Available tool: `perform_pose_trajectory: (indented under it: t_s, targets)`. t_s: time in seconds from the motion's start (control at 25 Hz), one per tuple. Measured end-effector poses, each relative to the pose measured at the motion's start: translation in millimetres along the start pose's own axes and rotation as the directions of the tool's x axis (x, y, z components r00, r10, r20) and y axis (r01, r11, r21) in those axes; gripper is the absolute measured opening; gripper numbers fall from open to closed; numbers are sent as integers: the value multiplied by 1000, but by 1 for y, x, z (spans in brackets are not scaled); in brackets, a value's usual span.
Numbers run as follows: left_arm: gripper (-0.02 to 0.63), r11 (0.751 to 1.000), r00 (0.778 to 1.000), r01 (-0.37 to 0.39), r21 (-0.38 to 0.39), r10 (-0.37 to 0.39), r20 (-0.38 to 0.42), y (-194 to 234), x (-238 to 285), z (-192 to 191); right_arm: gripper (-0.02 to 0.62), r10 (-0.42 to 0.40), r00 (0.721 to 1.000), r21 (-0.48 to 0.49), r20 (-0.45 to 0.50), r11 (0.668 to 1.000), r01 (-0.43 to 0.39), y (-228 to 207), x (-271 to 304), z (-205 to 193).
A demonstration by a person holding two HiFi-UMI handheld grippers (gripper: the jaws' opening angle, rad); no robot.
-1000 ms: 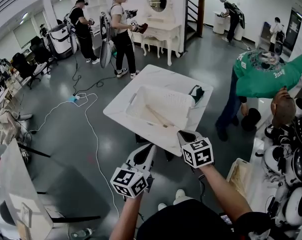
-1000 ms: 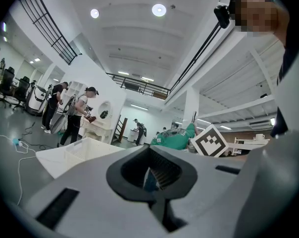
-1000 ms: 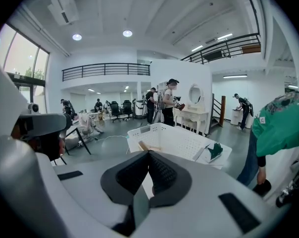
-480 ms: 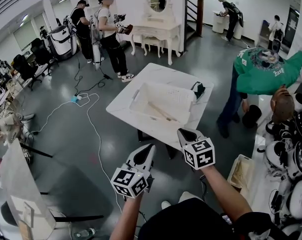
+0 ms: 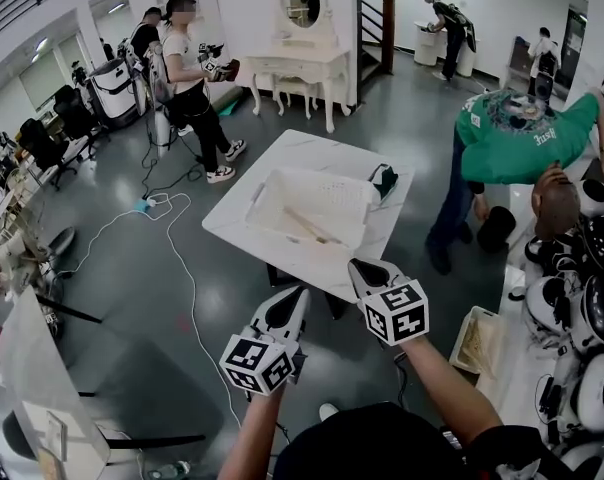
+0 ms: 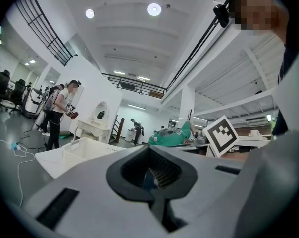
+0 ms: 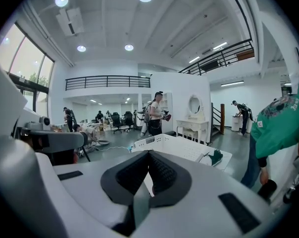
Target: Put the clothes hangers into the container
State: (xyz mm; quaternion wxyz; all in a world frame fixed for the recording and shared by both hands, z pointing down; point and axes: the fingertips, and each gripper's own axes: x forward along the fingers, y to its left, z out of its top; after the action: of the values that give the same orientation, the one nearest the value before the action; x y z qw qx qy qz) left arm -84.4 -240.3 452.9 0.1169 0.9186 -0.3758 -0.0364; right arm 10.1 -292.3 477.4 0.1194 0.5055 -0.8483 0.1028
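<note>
A white slatted container [image 5: 294,196] stands on a white table [image 5: 244,218] ahead of me, with a wooden clothes hanger [image 5: 309,227] lying inside it. A dark green item [image 5: 384,181] rests at the table's right edge. Both grippers hover short of the table's near edge, above the floor. My left gripper [image 5: 285,306] is shut with nothing in it, and so is my right gripper [image 5: 364,271]. In the left gripper view the container [image 6: 75,150] shows beyond the shut jaws [image 6: 152,176]. The right gripper view shows the container [image 7: 174,145] and the green item [image 7: 216,156] past its jaws [image 7: 148,175].
A person in a green shirt [image 5: 522,143] bends over at the right, close to the table. Another person [image 5: 187,78] walks at the back left near a white dressing table [image 5: 292,68]. A cable [image 5: 182,258] runs across the floor. White gear [image 5: 582,318] crowds the right side.
The table and container have drifted slightly away and left in the head view. The person at the back has walked left. Both grippers stay shut, hardly moved.
</note>
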Motion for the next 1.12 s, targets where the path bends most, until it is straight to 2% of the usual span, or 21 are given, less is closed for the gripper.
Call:
perform_pose_trajectory:
  t_s: [0.56,1.12]
  targets:
    - [3,1000,1000,-25,8,25,16,-54,4,-3,18,29,999,9,26,1000,-29,-13,-54,2]
    - [3,998,998,-51,30,50,37,-106,-5,-2,18,89,991,12,104,996,-91,-8,-112,9]
